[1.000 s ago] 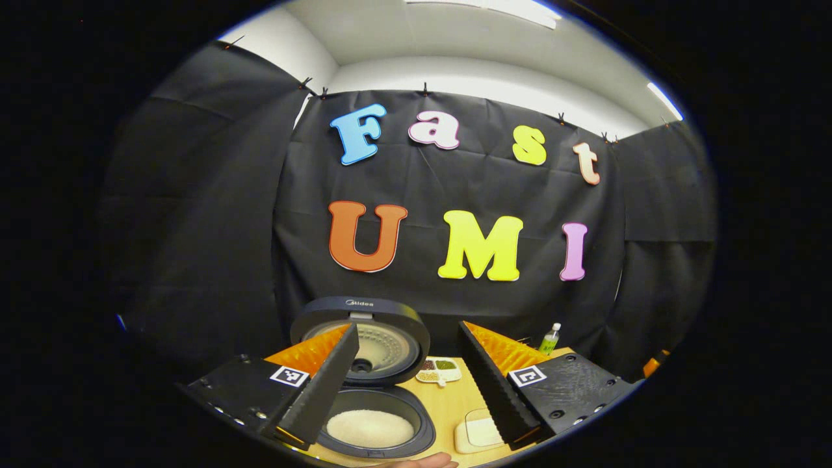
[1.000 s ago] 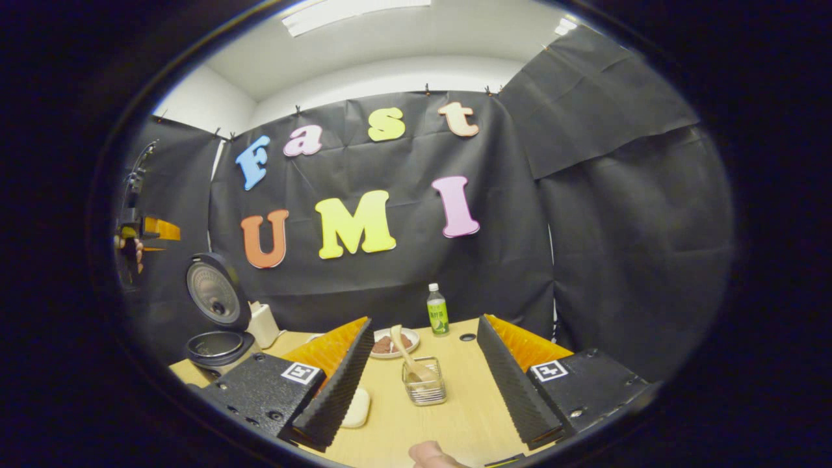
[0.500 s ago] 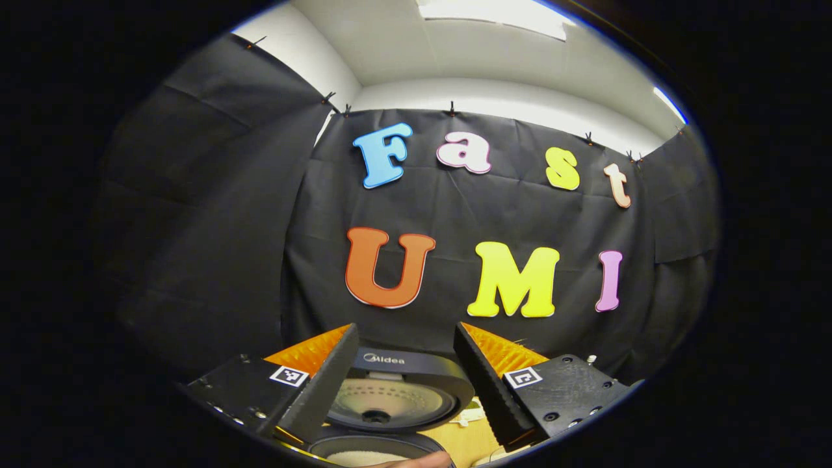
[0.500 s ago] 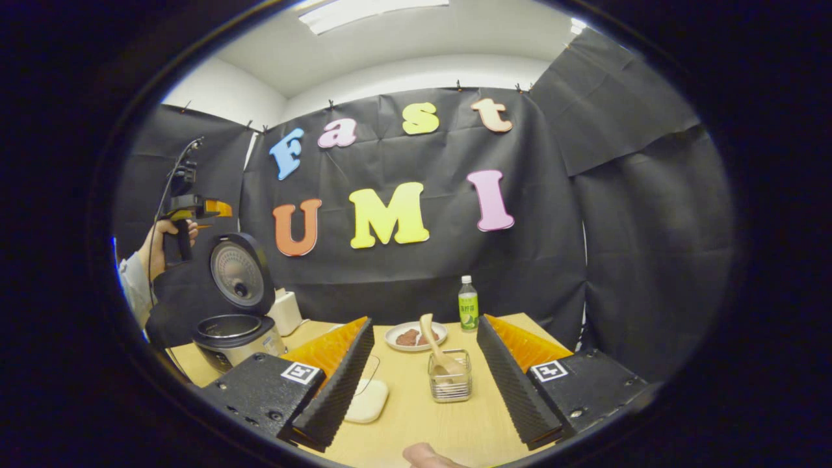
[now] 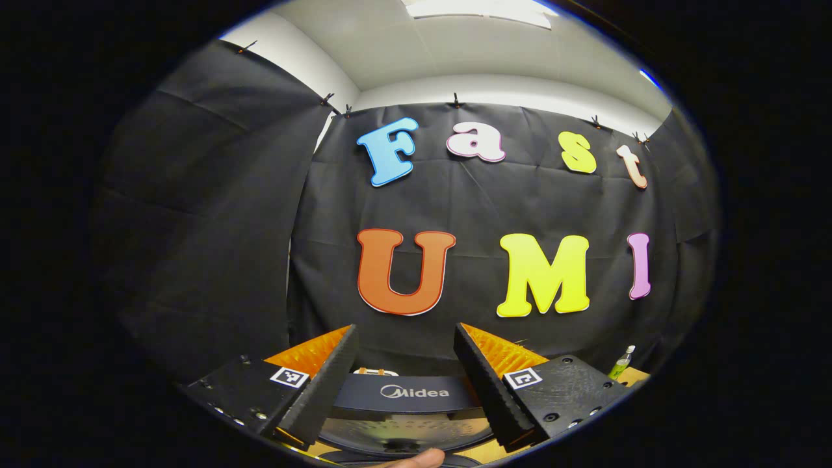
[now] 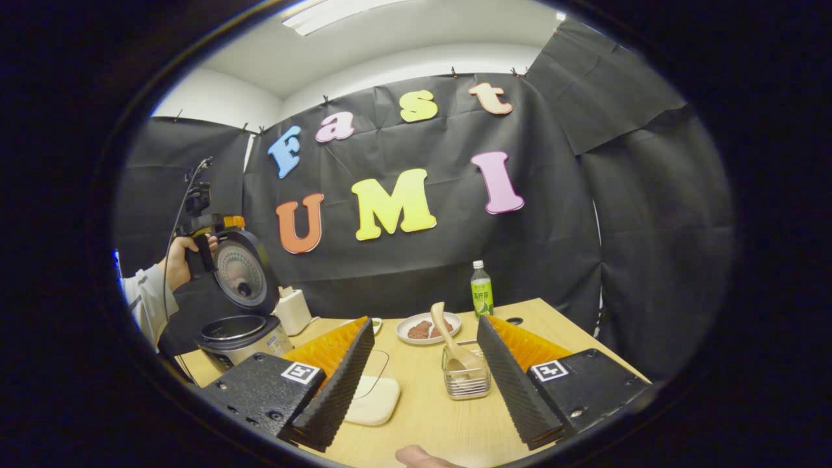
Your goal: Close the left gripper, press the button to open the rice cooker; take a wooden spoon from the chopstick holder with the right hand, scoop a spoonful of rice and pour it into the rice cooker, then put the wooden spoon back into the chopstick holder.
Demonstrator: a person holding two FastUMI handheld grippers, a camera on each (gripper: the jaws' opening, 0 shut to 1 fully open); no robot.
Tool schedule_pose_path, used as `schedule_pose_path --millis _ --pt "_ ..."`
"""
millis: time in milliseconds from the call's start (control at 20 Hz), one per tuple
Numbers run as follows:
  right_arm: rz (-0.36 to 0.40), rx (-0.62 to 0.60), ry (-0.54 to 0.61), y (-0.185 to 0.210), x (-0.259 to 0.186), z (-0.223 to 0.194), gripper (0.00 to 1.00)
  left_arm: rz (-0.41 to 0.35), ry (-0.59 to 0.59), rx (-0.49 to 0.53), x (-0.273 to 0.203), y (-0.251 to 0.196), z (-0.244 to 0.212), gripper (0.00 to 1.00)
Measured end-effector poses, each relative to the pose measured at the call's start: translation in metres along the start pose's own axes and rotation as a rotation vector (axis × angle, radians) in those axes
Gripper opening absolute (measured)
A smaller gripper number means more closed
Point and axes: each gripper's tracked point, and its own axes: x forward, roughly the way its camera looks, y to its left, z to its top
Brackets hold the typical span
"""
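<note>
We stand in a booth hung with black cloth, at a pale wooden table (image 6: 448, 416). The biggest thing on it is the rice cooker (image 6: 237, 331), at the table's left end in the right gripper view, its lid (image 6: 244, 276) already swung upright. In the left gripper view that lid (image 5: 406, 406) fills the gap between the fingers from close by, and the left gripper (image 5: 404, 383) has its fingers spread with nothing between them. From the right gripper view we see this same tool (image 6: 208, 227), held in a hand, just beside the lid's top edge.

The right gripper (image 6: 422, 383) is spread too, pinching nothing, and points at the clear chopstick holder (image 6: 466, 376), where the wooden spoon (image 6: 450, 339) leans with its handle up.

We judge the main risks to be these. The left tool sits so near the lid that a nudge could knock it shut. The holder looks light, so a crooked grab at the slanted handle could tip it or drag it along. We cannot tell which dish holds the rice to scoop; the plate (image 6: 428, 327) behind carries something brownish.

As for writing, the lid bears "Midea". The green bottle (image 6: 481, 298) has a label too small to read.
</note>
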Motion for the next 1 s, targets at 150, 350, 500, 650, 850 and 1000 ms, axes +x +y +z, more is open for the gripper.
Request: schedule_pose_path --millis 150,350,500,650,850,1000 --pt "-0.018 -0.014 0.002 -0.002 -0.01 0.002 0.93 0.02 0.081 0.033 0.004 0.005 -0.012 0.95" --pt "-0.025 -0.035 -0.021 0.005 -0.031 0.015 1.0 0.022 0.151 0.033 -0.016 0.003 -0.015 0.99" --pt "0.0 -0.065 -0.029 0.018 -0.051 0.021 0.93 0.024 0.202 0.033 -0.037 0.0 -0.019 0.99" --pt "0.052 -0.081 -0.045 0.038 -0.08 0.035 1.0 0.006 0.235 0.034 -0.062 -0.002 -0.024 0.99" --pt "0.051 -0.078 -0.07 0.04 -0.111 0.054 0.93 -0.004 0.268 0.035 -0.092 -0.003 -0.036 0.99" --pt "0.038 -0.084 -0.087 0.036 -0.122 0.065 1.0 -0.015 0.328 0.054 -0.112 -0.01 -0.055 0.99"
